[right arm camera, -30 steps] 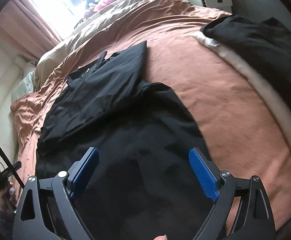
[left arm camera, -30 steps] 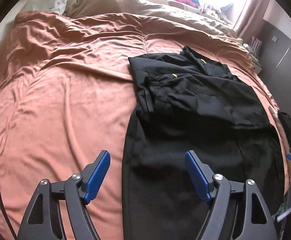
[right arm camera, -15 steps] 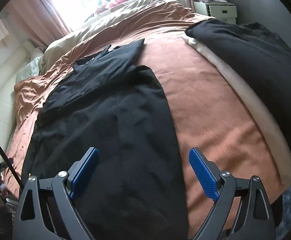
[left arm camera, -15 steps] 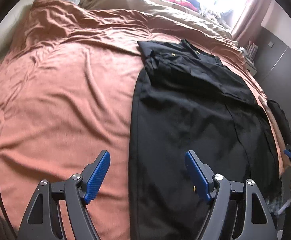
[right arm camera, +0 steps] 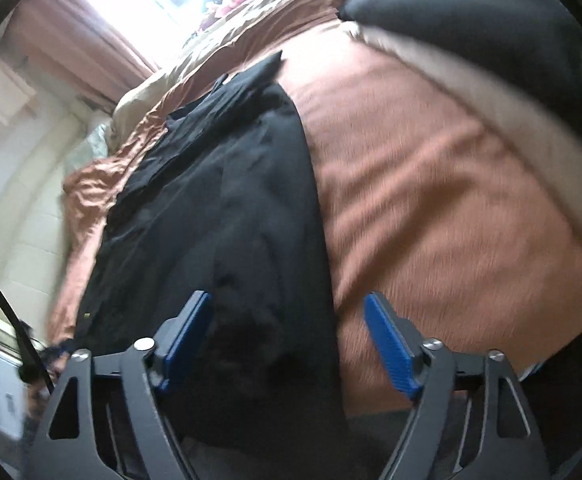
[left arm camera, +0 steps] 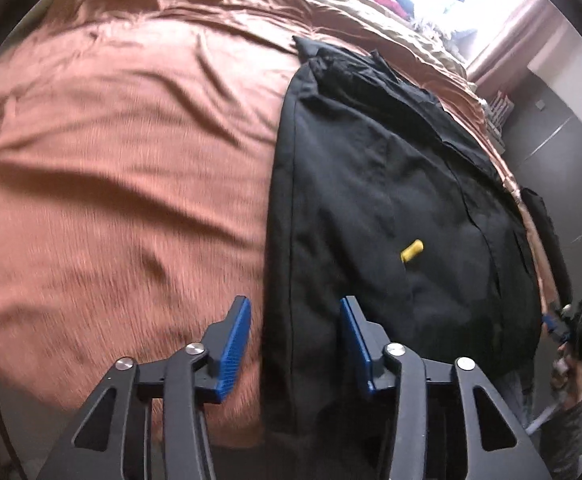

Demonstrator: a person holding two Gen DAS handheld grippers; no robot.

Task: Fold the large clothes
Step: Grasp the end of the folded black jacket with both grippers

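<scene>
A: The black garment [left arm camera: 391, 200] lies lengthwise on the bed [left arm camera: 111, 160], sides already folded in, its near hem at the bed's edge.

B: And the left hand-held gripper [left arm camera: 295, 344]?

A: A second ago it hung higher with jaws wide. Now it has dropped to the hem's left corner and narrowed, though it is released, gripping nothing.

B: The right hand-held gripper [right arm camera: 287, 340]?

A: Also lower, spread wide across the hem's right edge. Blur makes contact hard to judge. Both look set to pinch the hem and fold it upward.
</scene>
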